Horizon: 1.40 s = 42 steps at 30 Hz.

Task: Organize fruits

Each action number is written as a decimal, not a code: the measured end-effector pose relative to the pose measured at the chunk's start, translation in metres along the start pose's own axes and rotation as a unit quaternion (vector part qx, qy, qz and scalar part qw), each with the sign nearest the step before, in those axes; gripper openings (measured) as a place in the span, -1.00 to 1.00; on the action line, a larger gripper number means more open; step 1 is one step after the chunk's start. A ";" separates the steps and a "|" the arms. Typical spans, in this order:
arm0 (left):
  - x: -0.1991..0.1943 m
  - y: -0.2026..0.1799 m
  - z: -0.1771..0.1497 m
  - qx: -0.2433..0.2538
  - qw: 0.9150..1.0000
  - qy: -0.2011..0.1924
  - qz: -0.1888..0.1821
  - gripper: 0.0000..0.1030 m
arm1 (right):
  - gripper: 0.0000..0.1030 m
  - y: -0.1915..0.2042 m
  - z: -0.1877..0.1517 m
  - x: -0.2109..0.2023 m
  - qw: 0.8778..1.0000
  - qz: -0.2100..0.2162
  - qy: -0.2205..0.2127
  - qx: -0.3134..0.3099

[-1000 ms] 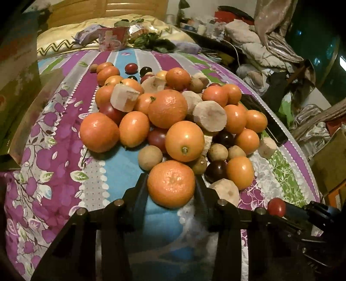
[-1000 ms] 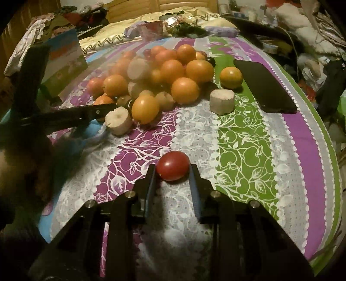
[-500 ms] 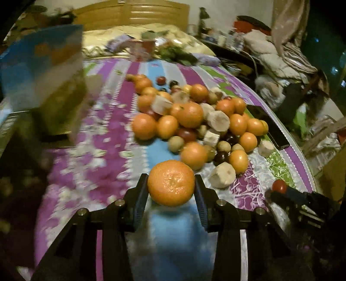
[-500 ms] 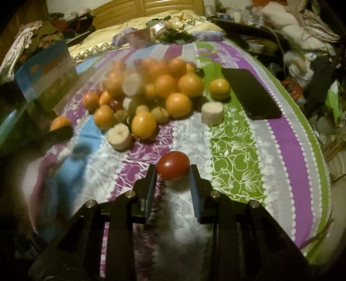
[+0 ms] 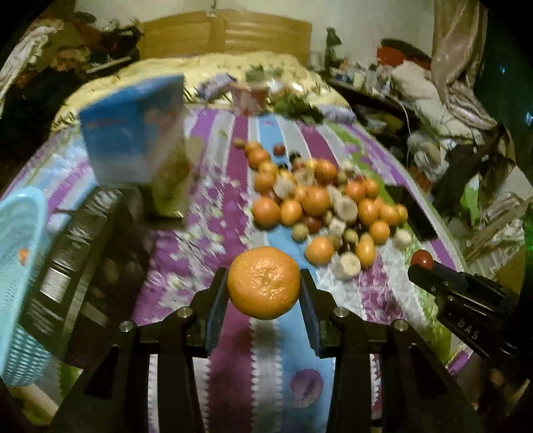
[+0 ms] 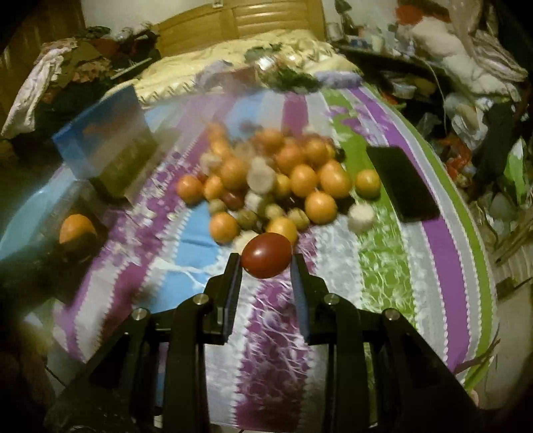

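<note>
Orange (image 5: 264, 283), round, dimpled skin, clamped in left claw (image 5: 264, 293)

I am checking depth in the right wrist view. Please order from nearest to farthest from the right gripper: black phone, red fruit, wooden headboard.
1. red fruit, between the right gripper's fingers.
2. black phone, right, on the bedspread.
3. wooden headboard, top, behind everything.

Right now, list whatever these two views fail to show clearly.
- Blue basket, left wrist view: cut off by the left edge; its contents are mostly unseen.
- Blue box, left wrist view: motion blur makes its print unreadable.
- Fruit pile, right wrist view: blurred; the small brown and dark pieces cannot be identified.
- Right gripper, left wrist view: seen side-on, so only the red fruit tip shows.
</note>
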<state>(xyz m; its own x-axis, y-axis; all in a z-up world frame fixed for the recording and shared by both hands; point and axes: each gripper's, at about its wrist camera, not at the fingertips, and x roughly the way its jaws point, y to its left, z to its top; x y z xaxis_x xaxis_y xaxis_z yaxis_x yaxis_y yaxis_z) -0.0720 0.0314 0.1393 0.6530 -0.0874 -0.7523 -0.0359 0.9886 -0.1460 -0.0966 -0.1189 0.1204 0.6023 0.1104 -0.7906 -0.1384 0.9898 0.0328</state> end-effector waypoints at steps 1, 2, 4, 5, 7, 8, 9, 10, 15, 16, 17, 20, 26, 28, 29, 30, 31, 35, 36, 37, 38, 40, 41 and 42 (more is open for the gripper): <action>-0.007 0.005 0.004 -0.003 1.000 -0.008 0.005 -0.18 | -0.41 0.004 0.004 -0.003 1.000 0.003 -0.003 -0.003; -0.014 0.011 0.008 -0.007 1.000 -0.015 0.009 -0.18 | -0.41 0.010 0.008 -0.005 1.000 0.006 -0.007 -0.008; -0.029 0.027 0.016 -0.018 0.999 -0.029 0.021 -0.18 | -0.41 0.022 0.017 -0.011 1.000 0.014 -0.014 -0.016; -0.034 0.034 0.018 -0.023 0.999 -0.033 0.027 -0.18 | -0.41 0.031 0.023 -0.013 0.999 0.021 -0.018 -0.022; -0.049 0.055 0.025 -0.041 0.997 -0.044 0.039 -0.18 | -0.41 0.044 0.031 -0.017 0.999 0.030 -0.025 -0.033; -0.055 0.063 0.027 -0.047 0.997 -0.047 0.044 -0.18 | -0.41 0.052 0.035 -0.019 0.998 0.036 -0.029 -0.038; -0.061 0.073 0.030 -0.055 0.996 -0.053 0.051 -0.18 | -0.41 0.059 0.039 -0.021 0.998 0.040 -0.031 -0.043; -0.068 0.083 0.032 -0.063 0.995 -0.058 0.058 -0.18 | -0.41 0.068 0.043 -0.023 0.997 0.045 -0.035 -0.050; -0.097 0.134 0.040 -0.101 0.988 -0.072 0.090 -0.18 | -0.41 0.115 0.062 -0.032 0.992 0.081 -0.049 -0.082; -0.104 0.145 0.041 -0.108 0.987 -0.076 0.097 -0.18 | -0.41 0.128 0.066 -0.035 0.990 0.092 -0.051 -0.089; -0.109 0.152 0.040 -0.113 0.985 -0.079 0.101 -0.18 | -0.41 0.137 0.069 -0.036 0.989 0.098 -0.052 -0.095; -0.126 0.179 0.038 -0.132 0.980 -0.089 0.117 -0.18 | -0.41 0.172 0.079 -0.039 0.984 0.126 -0.053 -0.118; -0.162 0.252 0.025 -0.188 0.964 -0.106 0.157 -0.17 | -0.41 0.246 0.091 -0.037 0.969 0.181 -0.035 -0.167; -0.171 0.278 0.019 -0.206 0.958 -0.104 0.172 -0.17 | -0.41 0.270 0.093 -0.033 0.963 0.201 -0.022 -0.180; -0.173 0.288 0.016 -0.215 0.955 -0.101 0.177 -0.17 | -0.41 0.280 0.094 -0.030 0.960 0.208 -0.017 -0.187; -0.176 0.301 0.012 -0.225 0.952 -0.098 0.182 -0.17 | -0.41 0.295 0.094 -0.027 0.956 0.219 -0.006 -0.196; -0.178 0.311 0.007 -0.233 0.950 -0.094 0.186 -0.17 | -0.41 0.303 0.095 -0.024 0.953 0.227 0.002 -0.201; -0.175 0.350 -0.011 -0.263 0.942 -0.070 0.196 -0.17 | -0.41 0.341 0.087 -0.007 0.940 0.251 0.047 -0.227; -0.171 0.357 -0.014 -0.269 0.941 -0.064 0.196 -0.17 | -0.41 0.348 0.085 -0.002 0.937 0.252 0.057 -0.234; -0.167 0.366 -0.018 -0.276 0.940 -0.054 0.196 -0.17 | -0.41 0.355 0.083 0.004 0.935 0.253 0.067 -0.240; -0.165 0.370 -0.021 -0.279 0.939 -0.051 0.196 -0.17 | -0.41 0.360 0.081 0.009 0.933 0.255 0.078 -0.243; -0.160 0.383 -0.027 -0.287 0.937 -0.041 0.194 -0.17 | -0.41 0.368 0.076 0.018 0.929 0.257 0.098 -0.246; -0.157 0.389 -0.030 -0.293 0.936 -0.035 0.191 -0.17 | -0.41 0.372 0.074 0.021 0.928 0.256 0.104 -0.249; -0.155 0.393 -0.034 -0.296 0.935 -0.030 0.191 -0.17 | -0.41 0.373 0.073 0.025 0.927 0.256 0.111 -0.252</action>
<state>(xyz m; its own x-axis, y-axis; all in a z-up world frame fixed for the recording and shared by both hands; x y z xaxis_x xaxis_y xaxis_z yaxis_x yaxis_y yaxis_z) -0.2129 0.4296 0.1769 0.5480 0.2825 -0.7874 -0.6761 0.7038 -0.2181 -0.0763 0.2599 0.1575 0.1874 0.4769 -0.8587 -0.7439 0.6398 0.1930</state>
